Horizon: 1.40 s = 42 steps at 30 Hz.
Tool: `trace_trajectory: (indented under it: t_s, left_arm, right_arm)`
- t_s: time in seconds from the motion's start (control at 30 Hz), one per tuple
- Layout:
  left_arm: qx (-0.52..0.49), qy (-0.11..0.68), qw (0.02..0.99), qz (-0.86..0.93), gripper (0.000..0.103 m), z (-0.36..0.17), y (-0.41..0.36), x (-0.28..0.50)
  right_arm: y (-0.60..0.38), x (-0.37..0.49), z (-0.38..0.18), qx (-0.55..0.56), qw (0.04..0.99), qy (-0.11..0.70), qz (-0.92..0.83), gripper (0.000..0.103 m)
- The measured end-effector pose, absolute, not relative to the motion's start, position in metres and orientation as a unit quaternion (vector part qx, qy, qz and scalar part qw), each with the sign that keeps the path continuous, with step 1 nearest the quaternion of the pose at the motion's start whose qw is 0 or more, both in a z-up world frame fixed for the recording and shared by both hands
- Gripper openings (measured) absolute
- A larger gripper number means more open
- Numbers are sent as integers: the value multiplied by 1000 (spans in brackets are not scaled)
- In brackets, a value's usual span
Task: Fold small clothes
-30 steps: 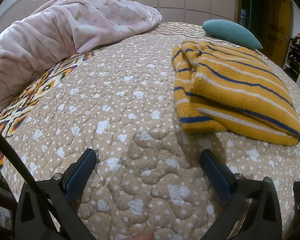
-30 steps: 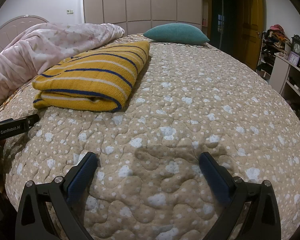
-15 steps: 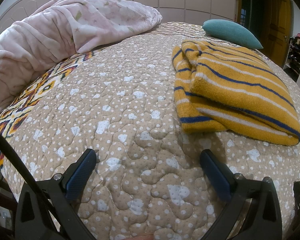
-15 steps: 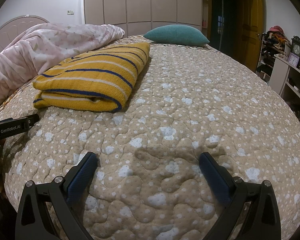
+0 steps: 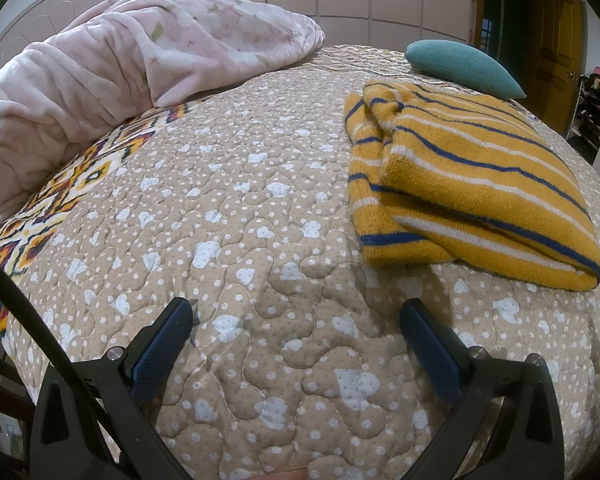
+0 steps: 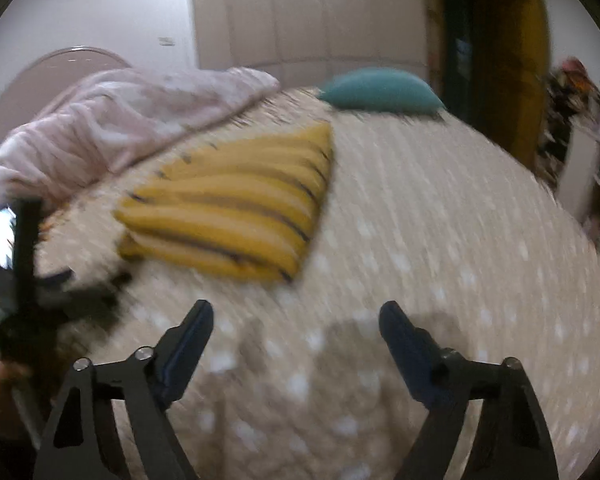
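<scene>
A folded yellow sweater (image 5: 464, 184) with blue and white stripes lies on the quilted beige bedspread (image 5: 240, 240). It shows to the right in the left wrist view and left of centre in the blurred right wrist view (image 6: 232, 204). My left gripper (image 5: 296, 316) is open and empty, low over the bedspread, short of the sweater's near edge. My right gripper (image 6: 296, 318) is open and empty, above the bed to the sweater's right.
A pink blanket (image 5: 120, 68) is heaped at the bed's left. A teal pillow (image 5: 460, 66) lies beyond the sweater. A patterned sheet edge (image 5: 60, 200) shows at left. A doorway and shelves (image 6: 580, 152) stand at right. The left gripper's body (image 6: 24, 280) shows at left.
The right gripper has swung quickly, blurring its view; the sweater now sits farther off and its jaws stand slightly narrower. The left gripper has not moved.
</scene>
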<state>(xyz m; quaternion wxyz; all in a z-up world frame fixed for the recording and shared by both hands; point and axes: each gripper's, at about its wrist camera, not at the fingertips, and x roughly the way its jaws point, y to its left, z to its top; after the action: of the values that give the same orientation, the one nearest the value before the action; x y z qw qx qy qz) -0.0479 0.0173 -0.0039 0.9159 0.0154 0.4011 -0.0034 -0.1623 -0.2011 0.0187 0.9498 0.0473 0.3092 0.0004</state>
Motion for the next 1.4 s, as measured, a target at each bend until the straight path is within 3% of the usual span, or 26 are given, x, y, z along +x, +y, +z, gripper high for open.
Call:
trace_trajectory:
  t_s: [0.1,0.27,0.37,0.47,0.53,0.73,0.93,1.03,1.2,1.4]
  left_arm:
    - [15,401,916,-4,103,-4,18,-48]
    - [15,401,916,-4,103,-4,18,-48]
    - [15,402,916,-4,103,-4,18,-48]
    - [15,402,916,-3,103,-3,18,-48]
    - [14,401,916,-3,103,-3,18,-49]
    - [15,401,916,-4,103,-3,18,-49]
    - [13,398,917,-7,103,-2,19,-50]
    - [12,397,918,-9,103,-1,20,-49]
    - [12,397,918,-9,103,-2,20,-49]
    - [17,402,915,-6,103,-2,17,-50]
  right_arm:
    - [-190,-126,44,36,950,306,41,52]
    - [-192,-53,43,91,936,334,61,49]
    - [-187,-28,7,127,901,405,95,50]
    - [-162,-50,3,54,894,429,117,51]
    - [-154,-60,13,11,897,423,123,51]
    - [-150,-24,70,19,925,354,135,51]
    - [-127,61,18,49,879,461,111,51]
    - [-118,41,18,50,879,450,147,60]
    - [-142,-9,30,89,868,444,202,61]
    - [-171,-63,32,10,908,415,61,73]
